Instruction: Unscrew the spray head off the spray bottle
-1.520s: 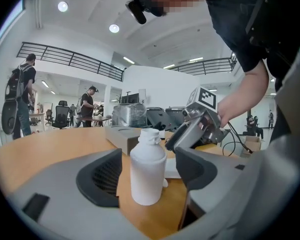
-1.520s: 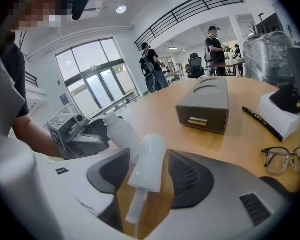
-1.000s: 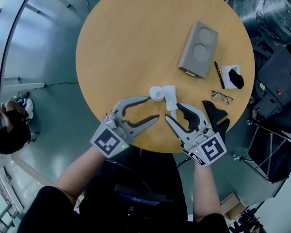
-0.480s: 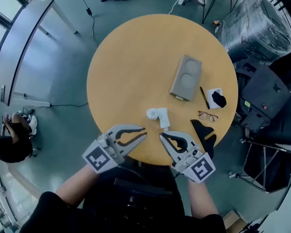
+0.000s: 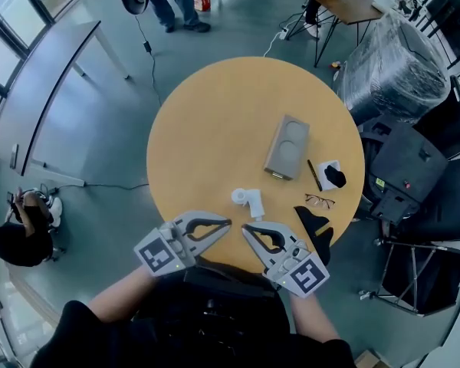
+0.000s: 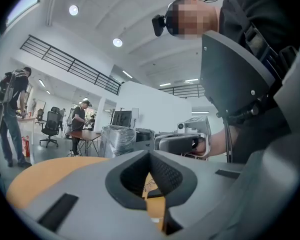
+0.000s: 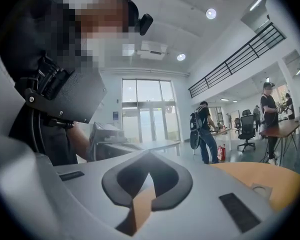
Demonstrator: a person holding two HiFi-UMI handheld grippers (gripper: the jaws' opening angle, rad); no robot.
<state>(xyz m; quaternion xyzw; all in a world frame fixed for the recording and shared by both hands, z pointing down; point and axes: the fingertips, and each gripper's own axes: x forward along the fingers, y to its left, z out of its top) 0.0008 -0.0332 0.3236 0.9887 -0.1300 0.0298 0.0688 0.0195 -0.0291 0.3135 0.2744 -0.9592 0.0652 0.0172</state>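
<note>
A small white spray bottle (image 5: 255, 202) lies on the round wooden table (image 5: 207, 129) near its front edge, with a round white part (image 5: 240, 196) beside it; whether the two are joined I cannot tell. My left gripper (image 5: 228, 222) and right gripper (image 5: 244, 227) hover side by side above the table's front edge, tips pointing at each other, apart from the bottle. Both have just been closing and now stand shut with nothing between the jaws. The left gripper view shows its closed jaws, with the right gripper (image 6: 182, 143) opposite. The right gripper view shows its own closed jaws.
A grey box with two round recesses (image 5: 286, 146) lies past the bottle. At the table's right edge are a pen (image 5: 313, 175), a white sheet with a black object (image 5: 333, 175), glasses (image 5: 320, 201) and a black item (image 5: 314, 225). Chairs and a wrapped bundle (image 5: 391, 67) stand to the right.
Both grippers have closed and drawn back from the bottle toward the person's body. The head view has risen, so the table looks smaller. The bottle has stayed on the table.
</note>
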